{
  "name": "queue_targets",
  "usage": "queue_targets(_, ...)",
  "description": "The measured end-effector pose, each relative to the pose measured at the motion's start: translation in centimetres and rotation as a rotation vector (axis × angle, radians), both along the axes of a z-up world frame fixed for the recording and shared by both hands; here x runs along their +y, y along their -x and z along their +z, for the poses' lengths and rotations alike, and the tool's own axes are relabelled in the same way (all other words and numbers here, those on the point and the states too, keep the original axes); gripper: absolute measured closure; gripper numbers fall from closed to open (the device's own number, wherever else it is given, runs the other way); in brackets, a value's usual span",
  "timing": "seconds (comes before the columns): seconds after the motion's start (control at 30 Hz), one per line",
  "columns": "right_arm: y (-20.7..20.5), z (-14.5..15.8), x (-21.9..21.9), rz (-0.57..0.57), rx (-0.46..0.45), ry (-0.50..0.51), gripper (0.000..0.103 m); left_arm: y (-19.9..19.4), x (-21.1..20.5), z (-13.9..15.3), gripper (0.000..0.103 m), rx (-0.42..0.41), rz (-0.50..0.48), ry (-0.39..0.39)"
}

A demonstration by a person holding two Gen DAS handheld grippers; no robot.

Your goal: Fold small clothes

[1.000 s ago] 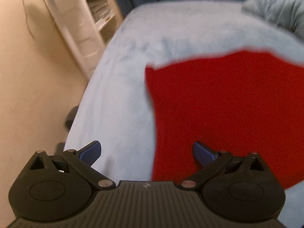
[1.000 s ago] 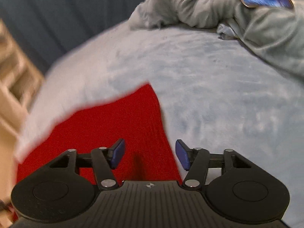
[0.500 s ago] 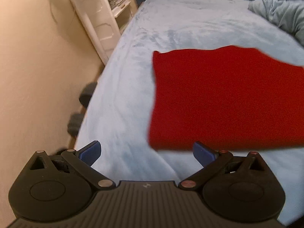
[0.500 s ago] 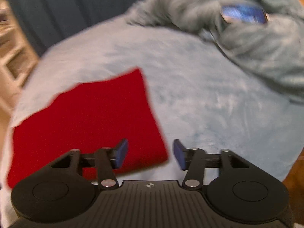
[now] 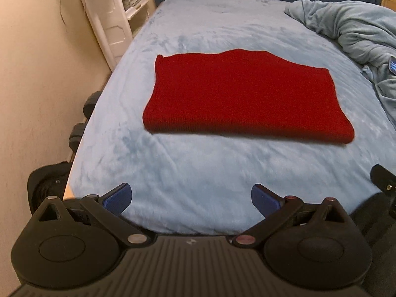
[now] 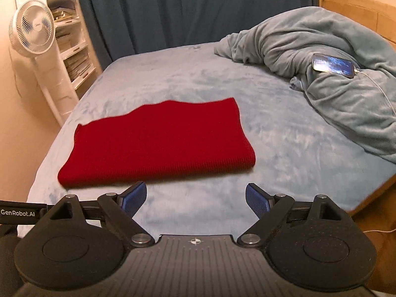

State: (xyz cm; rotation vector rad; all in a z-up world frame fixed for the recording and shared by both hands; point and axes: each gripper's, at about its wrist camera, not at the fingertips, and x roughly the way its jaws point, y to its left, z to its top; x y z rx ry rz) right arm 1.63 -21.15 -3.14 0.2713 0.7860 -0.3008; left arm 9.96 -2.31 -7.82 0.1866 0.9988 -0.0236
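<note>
- white fan [image 6: 32, 33] and white shelf unit [image 6: 71, 59] at far left, beside the bed [image 6: 272, 133]
- left claw [image 5: 190, 198] spread, holding nothing, over near bed edge
- folded red knit garment [image 5: 245, 99] flat mid-bed, apart from both claws
- right claw [image 6: 195, 199] spread, holding nothing, just short of garment's near edge
- crumpled grey-blue blanket [image 6: 334, 74] at right, phone [image 6: 333, 65] with cable on top

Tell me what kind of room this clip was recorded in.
Most likely a bedroom: a bed with a light blue sheet, a rumpled blanket with a charging phone on it, and a standing fan. A folded red garment lies on the bed.
</note>
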Motion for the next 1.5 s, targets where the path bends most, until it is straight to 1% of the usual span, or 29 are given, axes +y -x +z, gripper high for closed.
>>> queue_targets(0.13,1.4,0.5,0.6,0.002,-0.007,0.005,0.015,1.4,0.2,0.0,0.0,-0.021,-0.004,-0.016)
queue_targets(0.23,2.1,1.0,0.9,0.01,-0.018,0.019,0.015,1.9,0.6,0.4,0.0,-0.034,0.011,-0.009)
queue_targets(0.5,2.4,1.5,1.7,0.03,-0.023,0.031,0.015,2.3,1.2,1.1,0.0,-0.051,0.008,0.007)
queue_targets(0.87,1.9,1.4,1.9,0.044,-0.008,0.036,0.015,2.2,1.7,1.2,0.0,-0.039,0.012,0.021)
queue_targets(1.5,0.6,0.3,1.8,0.043,0.033,0.025,0.015,1.0,1.5,0.4,0.0,-0.014,0.018,0.008)
